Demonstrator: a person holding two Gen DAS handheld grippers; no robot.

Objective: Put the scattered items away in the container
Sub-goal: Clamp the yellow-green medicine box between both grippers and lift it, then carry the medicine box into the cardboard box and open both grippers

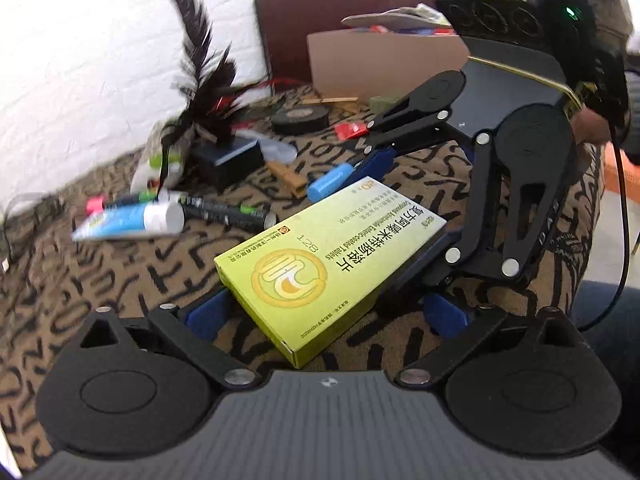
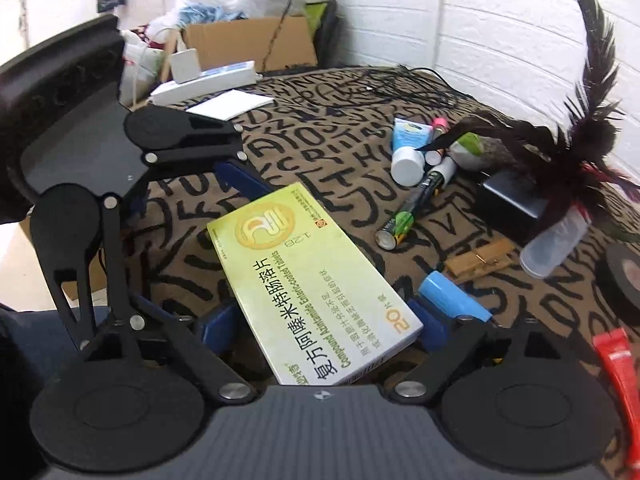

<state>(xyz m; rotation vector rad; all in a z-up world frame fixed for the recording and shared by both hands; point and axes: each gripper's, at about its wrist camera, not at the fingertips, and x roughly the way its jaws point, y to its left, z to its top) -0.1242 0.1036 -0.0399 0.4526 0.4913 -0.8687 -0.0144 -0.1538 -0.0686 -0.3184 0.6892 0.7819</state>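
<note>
A yellow-green medicine box [image 1: 320, 264] lies between both grippers over the patterned cloth; it also shows in the right wrist view [image 2: 316, 284]. My left gripper [image 1: 324, 312] has its blue pads on either side of the box's near end, jaws wide. My right gripper [image 2: 328, 320] straddles the box's other end, pads close to its sides. Whether either pad presses the box is unclear. The cardboard container [image 1: 380, 64] stands at the back of the table, holding several items. A blue cap [image 1: 330, 180], batteries [image 1: 228, 212] and a tube [image 1: 132, 220] lie scattered.
A black feather ornament [image 1: 208, 88] on a dark box [image 1: 232, 156], a tape roll [image 1: 300, 118], wooden clothespins [image 2: 478, 262], a red packet [image 2: 618, 376] and a clear bottle [image 2: 556, 240] lie around. A power strip [image 2: 208, 80] and black cables [image 2: 384, 88] sit at the far side.
</note>
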